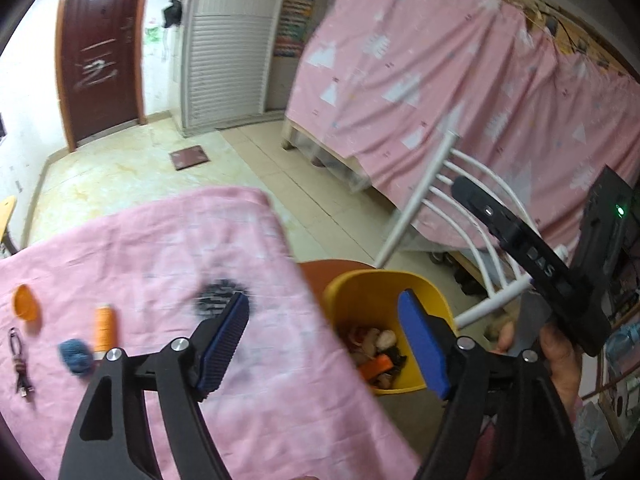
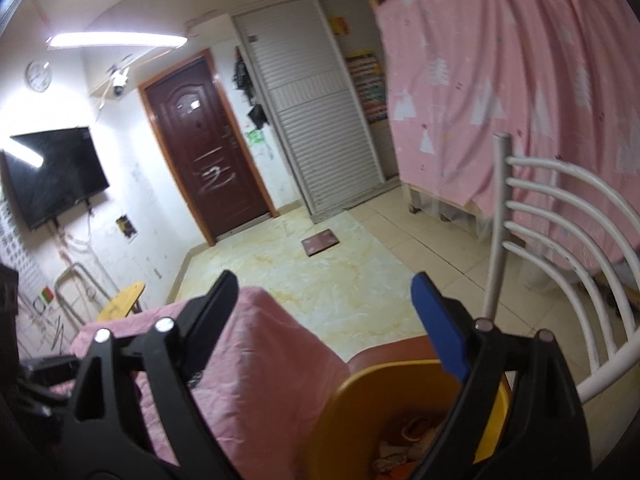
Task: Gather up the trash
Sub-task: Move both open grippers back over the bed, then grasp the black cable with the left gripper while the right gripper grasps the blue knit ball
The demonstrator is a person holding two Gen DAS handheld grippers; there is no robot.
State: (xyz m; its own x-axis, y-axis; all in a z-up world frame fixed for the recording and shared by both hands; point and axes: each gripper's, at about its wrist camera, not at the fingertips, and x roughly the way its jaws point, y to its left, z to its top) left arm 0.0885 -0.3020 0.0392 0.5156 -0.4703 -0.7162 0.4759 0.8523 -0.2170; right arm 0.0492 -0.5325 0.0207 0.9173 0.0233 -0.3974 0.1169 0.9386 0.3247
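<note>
A yellow bin (image 1: 356, 292) stands on an orange-brown seat beside the pink-clothed table (image 1: 168, 248). Mixed scraps (image 1: 374, 350) lie in its bottom. My left gripper (image 1: 324, 338) is open and empty, with one blue pad over the cloth and the other over the bin. On the cloth at the left lie an orange cap (image 1: 26, 302), an orange spool (image 1: 104, 326), a blue yarn ball (image 1: 75, 356) and a small cord (image 1: 20, 364). My right gripper (image 2: 324, 314) is open above the same bin (image 2: 352, 388) with nothing between its fingers.
A white metal chair back (image 2: 560, 236) rises just right of the bin. Behind it a pink sheet (image 1: 420, 80) drapes over furniture. A dark blurred patch (image 1: 220, 298) marks the cloth. A hand (image 1: 560, 356) holds the other gripper's black housing (image 1: 552, 272). Tiled floor (image 2: 320, 272) lies beyond.
</note>
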